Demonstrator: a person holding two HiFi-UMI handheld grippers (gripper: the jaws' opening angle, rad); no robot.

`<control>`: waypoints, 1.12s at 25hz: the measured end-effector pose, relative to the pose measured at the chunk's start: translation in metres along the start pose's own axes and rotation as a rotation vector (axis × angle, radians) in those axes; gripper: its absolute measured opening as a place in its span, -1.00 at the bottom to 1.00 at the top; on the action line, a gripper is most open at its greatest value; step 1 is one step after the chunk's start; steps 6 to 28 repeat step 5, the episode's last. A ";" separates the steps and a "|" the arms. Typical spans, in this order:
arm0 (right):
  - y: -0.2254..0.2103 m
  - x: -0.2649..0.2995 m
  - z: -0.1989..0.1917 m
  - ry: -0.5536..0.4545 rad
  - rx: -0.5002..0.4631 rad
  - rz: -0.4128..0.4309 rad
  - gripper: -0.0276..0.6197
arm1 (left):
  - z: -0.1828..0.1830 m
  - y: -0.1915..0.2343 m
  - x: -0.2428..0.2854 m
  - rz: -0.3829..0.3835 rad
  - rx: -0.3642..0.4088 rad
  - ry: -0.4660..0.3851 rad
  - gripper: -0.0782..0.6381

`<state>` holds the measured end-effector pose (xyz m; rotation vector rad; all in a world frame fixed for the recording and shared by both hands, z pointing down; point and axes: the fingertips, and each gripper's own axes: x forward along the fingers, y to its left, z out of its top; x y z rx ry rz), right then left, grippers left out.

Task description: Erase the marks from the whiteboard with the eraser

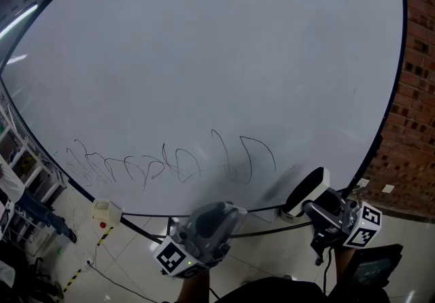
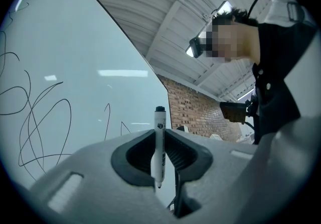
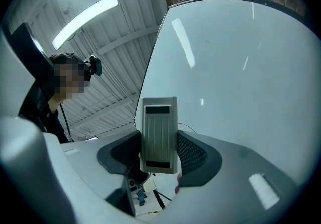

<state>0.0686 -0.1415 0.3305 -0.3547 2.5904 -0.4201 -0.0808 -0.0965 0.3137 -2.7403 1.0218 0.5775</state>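
The whiteboard [image 1: 204, 57] is taken in almost whole only by the head view, where black looping marks [image 1: 177, 162] are drawn in a band along its lower part. Below that band the left gripper [image 1: 214, 217] is held, and to its right the right gripper [image 1: 319, 208], each carrying a cube [image 1: 368, 223] with black-and-white square patterns. A brick wall [image 1: 414, 111] is seen past the board's right edge.

What each gripper holds is shown clearly only by its own view. In the left gripper view a white marker [image 2: 159, 147] with a black cap is clamped upright between the closed jaws, cap end up. In the right gripper view the eraser [image 3: 159, 135], grey and ribbed along its back, is gripped between the jaws and stands upright. In the head view the eraser is placed near the board's lower edge, to the right of the marks and apart from them. Whether it touches the board cannot be told.

The person [image 2: 271, 67], wearing a head-mounted camera, and a ceiling light strip [image 3: 85, 14] are shown only by the gripper views.

Some dark print is carried on the marker's barrel, but it is too small to be read. The marks are loose loops and no words can be made out in them.
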 end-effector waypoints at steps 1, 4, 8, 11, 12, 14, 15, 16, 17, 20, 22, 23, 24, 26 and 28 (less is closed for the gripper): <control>0.000 0.000 0.000 0.000 0.000 0.000 -0.21 | 0.000 -0.001 0.000 0.000 0.000 0.000 -0.61; 0.000 -0.002 0.001 -0.003 0.001 0.000 -0.21 | -0.001 -0.002 0.001 0.000 0.000 0.001 -0.61; 0.000 -0.002 0.002 -0.004 0.001 0.000 -0.21 | -0.001 -0.002 0.001 0.000 0.000 0.001 -0.61; 0.000 -0.002 0.002 -0.004 0.001 0.000 -0.21 | -0.001 -0.002 0.001 0.000 0.000 0.001 -0.61; 0.000 -0.002 0.002 -0.004 0.001 0.000 -0.21 | -0.001 -0.002 0.001 0.000 0.000 0.001 -0.61; 0.000 -0.002 0.002 -0.004 0.001 0.000 -0.21 | -0.001 -0.002 0.001 0.000 0.000 0.001 -0.61; 0.000 -0.002 0.002 -0.004 0.001 0.000 -0.21 | -0.001 -0.002 0.001 0.000 0.000 0.001 -0.61; 0.000 -0.002 0.002 -0.004 0.001 0.000 -0.21 | -0.001 -0.002 0.001 0.000 0.000 0.001 -0.61; 0.000 -0.002 0.002 -0.004 0.001 0.000 -0.21 | -0.001 -0.002 0.001 0.000 0.000 0.001 -0.61; 0.000 -0.002 0.002 -0.004 0.001 0.000 -0.21 | -0.001 -0.002 0.001 0.000 0.000 0.001 -0.61; 0.000 -0.002 0.002 -0.004 0.001 0.000 -0.21 | -0.001 -0.002 0.001 0.000 0.000 0.001 -0.61; 0.000 -0.002 0.002 -0.004 0.001 0.000 -0.21 | -0.001 -0.002 0.001 0.000 0.000 0.001 -0.61; 0.000 -0.002 0.002 -0.004 0.001 0.000 -0.21 | -0.001 -0.002 0.001 0.000 0.000 0.001 -0.61; 0.000 -0.002 0.002 -0.004 0.001 0.000 -0.21 | -0.001 -0.002 0.001 0.000 0.000 0.001 -0.61; 0.000 -0.002 0.002 -0.004 0.001 0.000 -0.21 | -0.001 -0.002 0.001 0.000 0.000 0.001 -0.61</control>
